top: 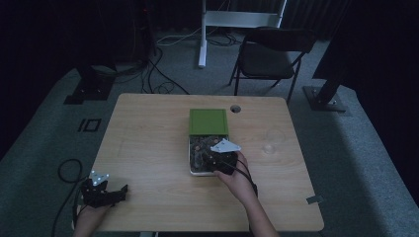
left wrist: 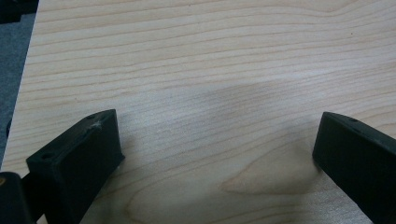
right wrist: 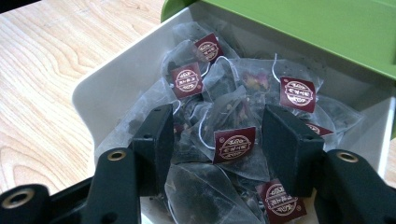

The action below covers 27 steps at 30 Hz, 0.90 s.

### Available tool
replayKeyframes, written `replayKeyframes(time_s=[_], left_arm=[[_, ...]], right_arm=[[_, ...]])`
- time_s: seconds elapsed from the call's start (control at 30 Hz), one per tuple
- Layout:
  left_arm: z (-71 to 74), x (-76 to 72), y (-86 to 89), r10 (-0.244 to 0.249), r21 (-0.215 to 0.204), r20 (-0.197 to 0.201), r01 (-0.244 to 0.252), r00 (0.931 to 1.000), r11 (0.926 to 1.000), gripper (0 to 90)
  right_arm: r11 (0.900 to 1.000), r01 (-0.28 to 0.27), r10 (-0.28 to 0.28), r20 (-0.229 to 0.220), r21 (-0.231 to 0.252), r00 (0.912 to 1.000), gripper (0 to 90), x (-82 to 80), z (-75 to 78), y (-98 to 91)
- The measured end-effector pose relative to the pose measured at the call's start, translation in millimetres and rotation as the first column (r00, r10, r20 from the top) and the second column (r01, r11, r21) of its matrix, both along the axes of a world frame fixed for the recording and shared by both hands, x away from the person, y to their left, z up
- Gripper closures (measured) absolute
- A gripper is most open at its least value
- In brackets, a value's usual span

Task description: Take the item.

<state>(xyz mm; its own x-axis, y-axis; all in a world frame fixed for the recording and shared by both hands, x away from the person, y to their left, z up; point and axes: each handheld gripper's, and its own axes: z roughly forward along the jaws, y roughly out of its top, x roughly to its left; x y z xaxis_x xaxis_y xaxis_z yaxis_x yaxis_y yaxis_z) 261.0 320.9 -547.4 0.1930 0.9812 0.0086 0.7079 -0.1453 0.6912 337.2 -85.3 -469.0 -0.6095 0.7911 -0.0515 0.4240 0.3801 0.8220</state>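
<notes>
Clear pyramid tea bag (right wrist: 224, 140), dark leaves, maroon tag.

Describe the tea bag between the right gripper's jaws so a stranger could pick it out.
On the wooden table stands a white box with a green lid, full of clear pyramid tea bags. The tea bag stands between the right gripper jaws; its dark red square tag faces the camera.

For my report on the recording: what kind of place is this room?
Probably a lab or studio set up for recording, not a home: a bare wooden table on grey carpet, dark curtains around it, loose cables on the floor, and a folding chair.
</notes>
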Motion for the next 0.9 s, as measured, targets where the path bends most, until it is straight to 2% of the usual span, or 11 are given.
replayKeyframes(time_s=[0.13, 0.2, 0.3, 0.37, 0.4, 0.47, 0.57, 0.67, 0.83, 0.9], left_arm=[[0.0, 0.0, 0.0, 0.0, 0.0, 0.0, 0.0, 1.0, 1.0, 1.7], [0.0, 0.0, 0.0, 0.0, 0.0, 0.0, 0.0, 1.0, 1.0, 1.7], [0.0, 0.0, 0.0, 0.0, 0.0, 0.0, 0.0, 1.0, 1.0, 1.7], [0.0, 0.0, 0.0, 0.0, 0.0, 0.0, 0.0, 1.0, 1.0, 1.7], [0.0, 0.0, 0.0, 0.0, 0.0, 0.0, 0.0, 1.0, 1.0, 1.7], [0.0, 0.0, 0.0, 0.0, 0.0, 0.0, 0.0, 1.0, 1.0, 1.7], [0.0, 0.0, 0.0, 0.0, 0.0, 0.0, 0.0, 1.0, 1.0, 1.6], [0.0, 0.0, 0.0, 0.0, 0.0, 0.0, 0.0, 1.0, 1.0, 1.7], [0.0, 0.0, 0.0, 0.0, 0.0, 0.0, 0.0, 1.0, 1.0, 1.7], [0.0, 0.0, 0.0, 0.0, 0.0, 0.0, 0.0, 1.0, 1.0, 1.7]], right_arm=[[0.9997, 0.023, -0.023, -0.007, -0.004, 0.9997, 48.3, -0.5, -2.0, 1.9], [0.9991, 0.028, -0.028, 0.007, -0.032, 0.9996, 51.5, -0.9, -2.9, 3.6], [0.999, 0.037, -0.037, 0.011, -0.025, 0.9993, 54.0, -0.4, -4.5, 4.8], [0.9989, 0.038, -0.038, 0.01, -0.026, 0.9992, 59.9, -0.5, -5.5, 5.3], [0.9989, 0.038, -0.038, 0.01, -0.026, 0.9992, 59.9, -0.5, -5.5, 5.3], [0.9988, 0.043, -0.043, 0.008, -0.024, 0.999, 71.4, -1.3, -5.8, 4.5], [0.9991, 0.043, -0.043, 0.0, 0.0, 0.9991, 77.0, -2.1, -5.4, 3.1], [0.9986, 0.044, -0.044, -0.004, 0.027, 0.999, 78.0, -2.5, -3.2, 0.6], [0.9985, 0.04, -0.041, 0.021, 0.039, 0.999, 78.2, -4.1, 5.3, -2.7], [0.9974, 0.041, -0.042, 0.017, 0.059, 0.999, 78.3, -4.7, 8.5, -4.1]])
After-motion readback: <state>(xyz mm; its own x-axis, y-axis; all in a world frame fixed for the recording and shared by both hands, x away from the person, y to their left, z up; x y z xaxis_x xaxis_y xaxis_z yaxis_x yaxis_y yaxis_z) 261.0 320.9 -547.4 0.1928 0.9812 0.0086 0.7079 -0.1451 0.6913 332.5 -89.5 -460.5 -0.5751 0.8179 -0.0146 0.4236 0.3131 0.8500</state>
